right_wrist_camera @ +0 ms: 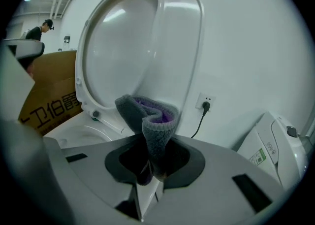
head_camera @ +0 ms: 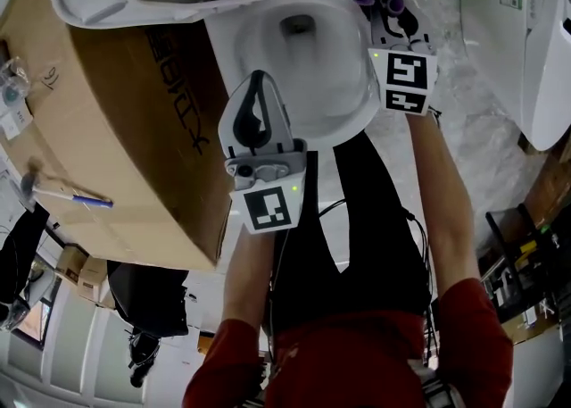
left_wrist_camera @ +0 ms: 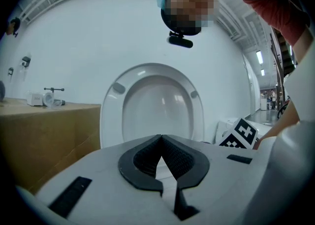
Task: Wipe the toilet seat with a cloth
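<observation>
Head view shows both grippers over the open toilet bowl (head_camera: pixel 343 107): the left gripper (head_camera: pixel 257 80) near its front rim, the right gripper (head_camera: pixel 385 4) at its right side. The left gripper's 2 jaws are pressed together, empty, facing the raised toilet seat (left_wrist_camera: pixel 110 120). The right jaws clamp a folded grey-and-purple cloth (right_wrist_camera: pixel 152 120). A cardboard box (head_camera: pixel 125 129) stands just beside the toilet.
</observation>
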Demonstrator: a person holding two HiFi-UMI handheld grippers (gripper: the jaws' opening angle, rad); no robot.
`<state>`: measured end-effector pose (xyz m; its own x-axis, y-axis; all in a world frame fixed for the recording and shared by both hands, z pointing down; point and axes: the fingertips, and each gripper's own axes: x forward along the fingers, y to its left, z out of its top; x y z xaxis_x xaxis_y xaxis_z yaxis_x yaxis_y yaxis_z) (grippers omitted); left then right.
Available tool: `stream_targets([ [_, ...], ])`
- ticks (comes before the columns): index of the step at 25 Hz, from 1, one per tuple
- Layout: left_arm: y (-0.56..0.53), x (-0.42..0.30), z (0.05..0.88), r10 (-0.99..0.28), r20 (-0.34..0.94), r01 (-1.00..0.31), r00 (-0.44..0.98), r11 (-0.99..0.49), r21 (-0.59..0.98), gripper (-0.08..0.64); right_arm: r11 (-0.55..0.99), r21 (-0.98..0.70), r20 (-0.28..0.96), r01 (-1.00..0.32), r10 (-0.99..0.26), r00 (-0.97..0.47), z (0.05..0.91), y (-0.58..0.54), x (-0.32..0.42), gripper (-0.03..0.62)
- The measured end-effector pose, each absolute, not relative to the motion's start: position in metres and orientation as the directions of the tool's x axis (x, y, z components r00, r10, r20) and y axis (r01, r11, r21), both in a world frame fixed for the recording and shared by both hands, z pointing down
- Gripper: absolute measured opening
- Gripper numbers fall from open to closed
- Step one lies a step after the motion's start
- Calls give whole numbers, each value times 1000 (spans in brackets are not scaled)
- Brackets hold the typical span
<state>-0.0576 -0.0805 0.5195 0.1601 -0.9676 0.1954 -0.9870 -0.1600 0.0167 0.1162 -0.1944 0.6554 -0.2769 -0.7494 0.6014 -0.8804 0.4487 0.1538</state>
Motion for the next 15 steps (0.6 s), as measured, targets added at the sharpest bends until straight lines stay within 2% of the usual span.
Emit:
stream_targets([
  [9, -73, -57, 507, -964, 199, -984, 179, -180, 14, 12, 457, 140, 621, -879, -732, -282, 651, -183, 113, 63],
  [15, -64, -64, 456, -966, 207, -987, 157, -146, 69, 12, 453, 69, 613, -889, -722, -320, 593, -139, 113, 63],
])
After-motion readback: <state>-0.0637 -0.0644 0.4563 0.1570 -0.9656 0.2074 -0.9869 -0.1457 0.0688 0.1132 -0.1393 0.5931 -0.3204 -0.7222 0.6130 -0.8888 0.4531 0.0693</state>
